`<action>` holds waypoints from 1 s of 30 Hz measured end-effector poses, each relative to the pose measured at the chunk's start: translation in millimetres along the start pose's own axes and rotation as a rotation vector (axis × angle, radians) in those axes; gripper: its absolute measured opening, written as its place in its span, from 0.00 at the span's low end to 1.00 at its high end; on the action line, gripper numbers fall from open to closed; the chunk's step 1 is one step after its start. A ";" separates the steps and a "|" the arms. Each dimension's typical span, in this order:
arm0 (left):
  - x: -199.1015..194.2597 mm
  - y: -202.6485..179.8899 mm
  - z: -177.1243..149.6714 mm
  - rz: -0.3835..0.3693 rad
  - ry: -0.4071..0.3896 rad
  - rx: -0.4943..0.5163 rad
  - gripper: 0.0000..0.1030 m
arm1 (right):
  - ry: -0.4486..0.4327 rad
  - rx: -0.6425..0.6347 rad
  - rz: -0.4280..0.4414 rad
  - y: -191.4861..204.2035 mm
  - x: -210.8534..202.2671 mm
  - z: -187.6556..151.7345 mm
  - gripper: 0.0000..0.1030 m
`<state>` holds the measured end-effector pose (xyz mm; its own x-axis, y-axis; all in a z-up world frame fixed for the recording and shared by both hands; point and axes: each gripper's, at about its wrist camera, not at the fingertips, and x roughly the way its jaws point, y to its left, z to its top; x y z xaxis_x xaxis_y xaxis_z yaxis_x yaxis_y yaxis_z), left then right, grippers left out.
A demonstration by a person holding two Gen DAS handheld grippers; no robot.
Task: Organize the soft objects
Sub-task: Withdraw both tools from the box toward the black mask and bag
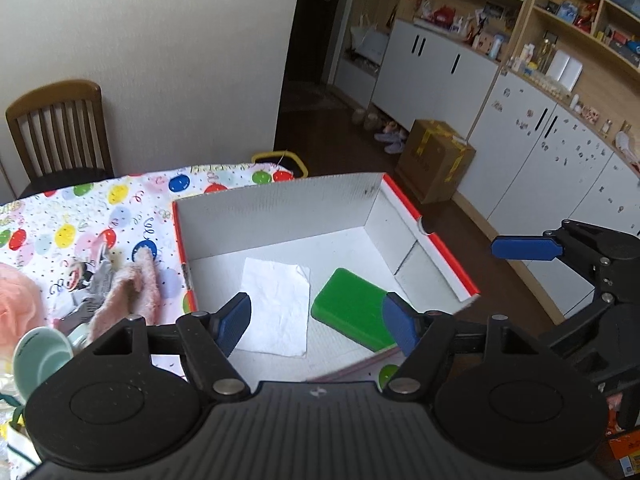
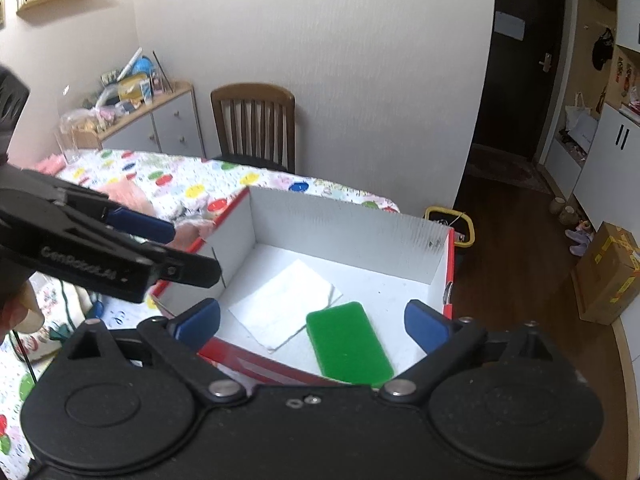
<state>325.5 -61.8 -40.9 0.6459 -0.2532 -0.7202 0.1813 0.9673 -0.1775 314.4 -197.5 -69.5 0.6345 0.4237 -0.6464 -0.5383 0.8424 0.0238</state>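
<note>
While both the left gripper [image 1: 316, 322] and right gripper [image 2: 314, 322] are held wide and empty above the box [image 1: 280, 200], a white cloth [image 1: 276, 304] and green sponge [image 1: 352, 308] are seen inside; pink fabric [image 1: 128, 292] is left on the tablecloth [image 1: 60, 216].

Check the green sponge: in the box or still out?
In. The green sponge lies flat on the box floor beside the white cloth.
</note>
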 end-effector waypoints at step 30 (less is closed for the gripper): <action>-139.6 78.7 -107.4 -0.019 -0.170 -0.006 1.00 | -0.102 0.001 0.108 136.0 -55.2 -31.7 1.00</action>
<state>169.9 51.4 -26.4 0.7588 -0.2702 -0.5926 0.1910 0.9622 -0.1943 188.6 -116.9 -54.8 0.6262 0.5432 -0.5593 -0.6056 0.7907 0.0899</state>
